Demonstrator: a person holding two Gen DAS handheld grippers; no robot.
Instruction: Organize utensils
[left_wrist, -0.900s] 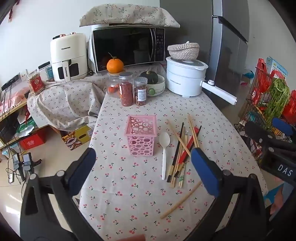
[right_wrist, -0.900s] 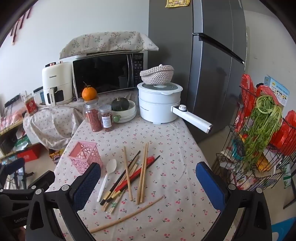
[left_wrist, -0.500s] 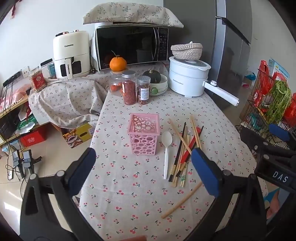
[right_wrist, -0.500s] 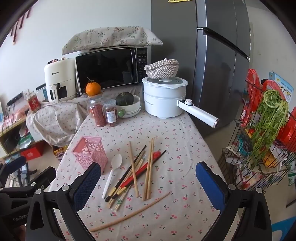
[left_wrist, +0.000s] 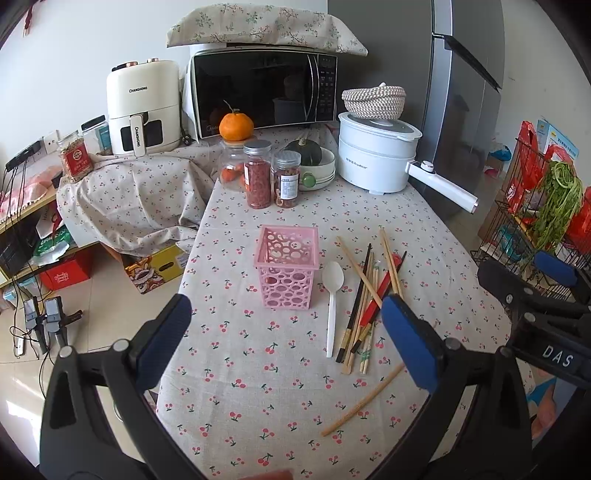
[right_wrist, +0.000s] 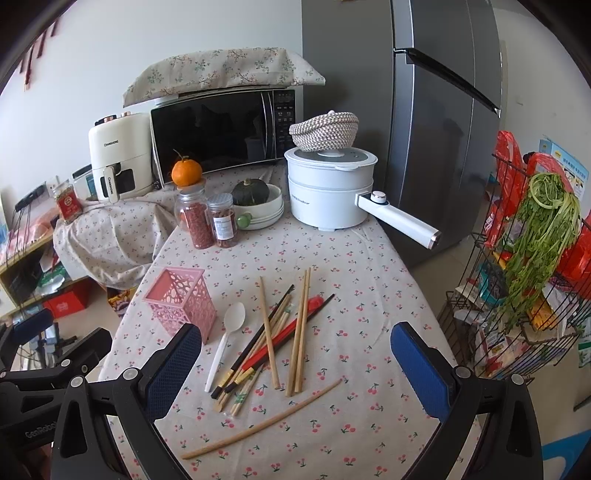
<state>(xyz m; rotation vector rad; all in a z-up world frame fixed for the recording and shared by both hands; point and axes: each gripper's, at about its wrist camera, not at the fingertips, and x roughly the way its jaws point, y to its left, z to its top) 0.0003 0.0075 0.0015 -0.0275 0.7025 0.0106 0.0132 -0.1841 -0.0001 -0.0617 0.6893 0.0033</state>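
Observation:
A pink perforated holder (left_wrist: 287, 268) (right_wrist: 181, 300) stands empty and upright mid-table. To its right lies a white plastic spoon (left_wrist: 331, 300) (right_wrist: 227, 341), then a loose pile of wooden, black and red chopsticks (left_wrist: 371, 295) (right_wrist: 280, 332). One long wooden stick (left_wrist: 364, 399) (right_wrist: 262, 421) lies apart, nearer the front edge. My left gripper (left_wrist: 288, 343) is open, above the near part of the table with nothing between its blue pads. My right gripper (right_wrist: 295, 369) is open too, hovering over the chopstick pile's near end. Each gripper shows at the edge of the other's view.
At the table's back stand two spice jars (left_wrist: 271, 179), a jar topped with an orange (left_wrist: 236, 127), a bowl with a green squash (left_wrist: 314, 162) and a white electric pot (left_wrist: 376, 155) whose handle sticks out right. A wire rack with greens (right_wrist: 532, 266) stands beside the table's right edge.
Both views have tilted slightly downward and crept closer to the table; the utensils sit lower and larger in frame. Nothing on the table moved, and both grippers stayed open.

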